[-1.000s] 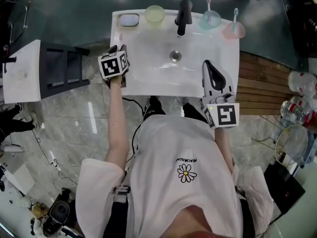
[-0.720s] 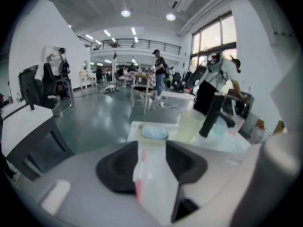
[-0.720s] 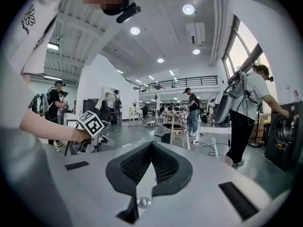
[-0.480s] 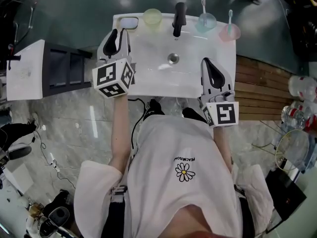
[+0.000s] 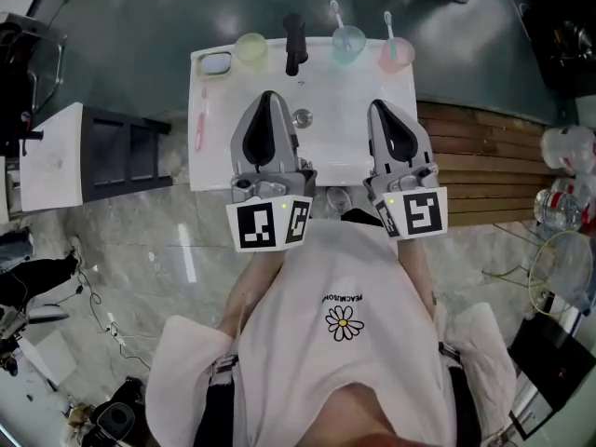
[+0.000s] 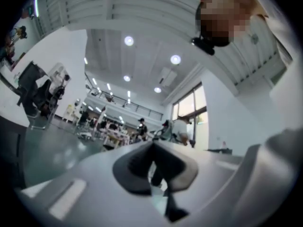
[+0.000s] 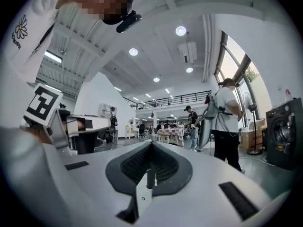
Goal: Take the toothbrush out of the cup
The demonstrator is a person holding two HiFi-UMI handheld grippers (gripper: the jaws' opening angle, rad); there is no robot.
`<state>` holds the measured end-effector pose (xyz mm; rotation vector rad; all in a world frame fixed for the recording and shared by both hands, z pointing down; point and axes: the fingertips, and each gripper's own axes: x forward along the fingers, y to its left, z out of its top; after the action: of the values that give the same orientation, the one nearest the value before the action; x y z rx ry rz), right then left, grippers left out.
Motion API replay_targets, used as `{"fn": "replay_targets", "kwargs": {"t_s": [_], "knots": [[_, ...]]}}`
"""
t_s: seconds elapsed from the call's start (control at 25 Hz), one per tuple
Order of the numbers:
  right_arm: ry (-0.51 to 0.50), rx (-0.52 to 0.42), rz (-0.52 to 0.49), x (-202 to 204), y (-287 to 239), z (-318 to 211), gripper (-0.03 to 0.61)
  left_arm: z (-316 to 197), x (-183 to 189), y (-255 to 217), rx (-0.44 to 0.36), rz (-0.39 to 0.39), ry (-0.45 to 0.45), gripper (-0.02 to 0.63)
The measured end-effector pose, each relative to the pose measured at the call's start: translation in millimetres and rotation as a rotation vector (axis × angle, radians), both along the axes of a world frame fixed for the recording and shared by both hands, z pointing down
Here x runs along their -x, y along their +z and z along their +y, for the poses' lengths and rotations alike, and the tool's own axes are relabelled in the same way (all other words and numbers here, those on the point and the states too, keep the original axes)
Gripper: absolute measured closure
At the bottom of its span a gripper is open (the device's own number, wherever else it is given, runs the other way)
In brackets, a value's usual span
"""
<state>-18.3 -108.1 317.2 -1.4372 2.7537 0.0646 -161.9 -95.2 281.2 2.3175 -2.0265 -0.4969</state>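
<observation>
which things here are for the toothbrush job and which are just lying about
Job: blue cup, pale brush in it; pink cup, teal brush in it; loose toothbrush on the sink ledge.
Lying about: yellow cup; soap dish; tap.

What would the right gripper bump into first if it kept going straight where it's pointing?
Probably nothing nearby. From above, the right gripper aims toward the pink cup, but its own view shows only open room ahead, so it likely passes over it.

Black faucet (image 5: pixel 295 43) standing on the white washbasin's (image 5: pixel 212 164) back rim, soap dish (image 5: pixel 216 63) sitting in its left corner, wooden decking (image 5: pixel 484 170) lying just beside the basin
</observation>
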Motion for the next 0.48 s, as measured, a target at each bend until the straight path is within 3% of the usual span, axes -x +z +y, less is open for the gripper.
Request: {"fn": "replay_targets", "kwargs": {"t_s": [0.24, 0.48], "knots": [[0.044, -0.009, -0.038, -48, -8, 8, 0.578, -9, -46, 16, 0.053, 0.007, 0.05, 0.606], [0.124, 0.007, -0.059, -83, 2, 4, 0.578, -88, -93, 26, 0.085, -0.087, 0.18, 0.591]]}}
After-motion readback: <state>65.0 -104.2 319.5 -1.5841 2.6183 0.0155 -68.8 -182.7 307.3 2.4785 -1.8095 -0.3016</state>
